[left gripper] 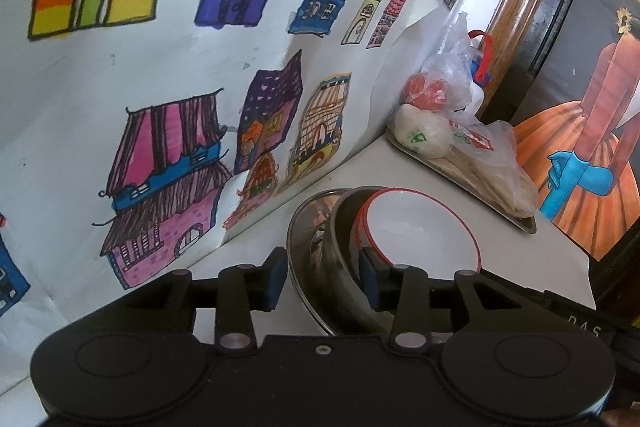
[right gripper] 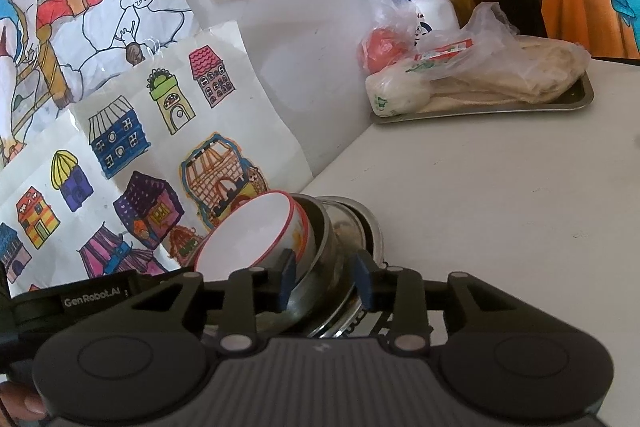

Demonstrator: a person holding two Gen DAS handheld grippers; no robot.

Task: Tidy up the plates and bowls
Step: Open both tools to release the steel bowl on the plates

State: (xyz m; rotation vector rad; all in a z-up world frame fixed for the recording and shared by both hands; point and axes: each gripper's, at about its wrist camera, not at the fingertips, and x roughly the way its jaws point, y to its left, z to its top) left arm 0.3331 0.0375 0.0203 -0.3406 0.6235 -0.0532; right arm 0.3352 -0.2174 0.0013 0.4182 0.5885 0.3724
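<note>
- Metal tray (right gripper: 576, 103) at 1 o'clock on the white table (right gripper: 500, 195), holding bagged food (right gripper: 500, 71); bottle (right gripper: 424, 3) behind it.
- Drawings (left gripper: 168, 163) on the wall at 10 o'clock, close behind the stack.
- Red-rimmed white bowl (left gripper: 420, 227) sits tilted in a steel bowl (right gripper: 320, 259), steel plate (left gripper: 308, 227) beneath.
- Left gripper (left gripper: 324, 277) jaws apart, straddling the steel rims, pads clear.
- Right gripper (right gripper: 326, 277) jaws apart around the steel bowl wall; contact can't be told.

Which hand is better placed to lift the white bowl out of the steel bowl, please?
Probably the left. The white bowl tips its open mouth toward the left tongs, with its red rim beside one finger. The right tongs meet it side-on, straddling the wall of the steel bowl. Both are open.
</note>
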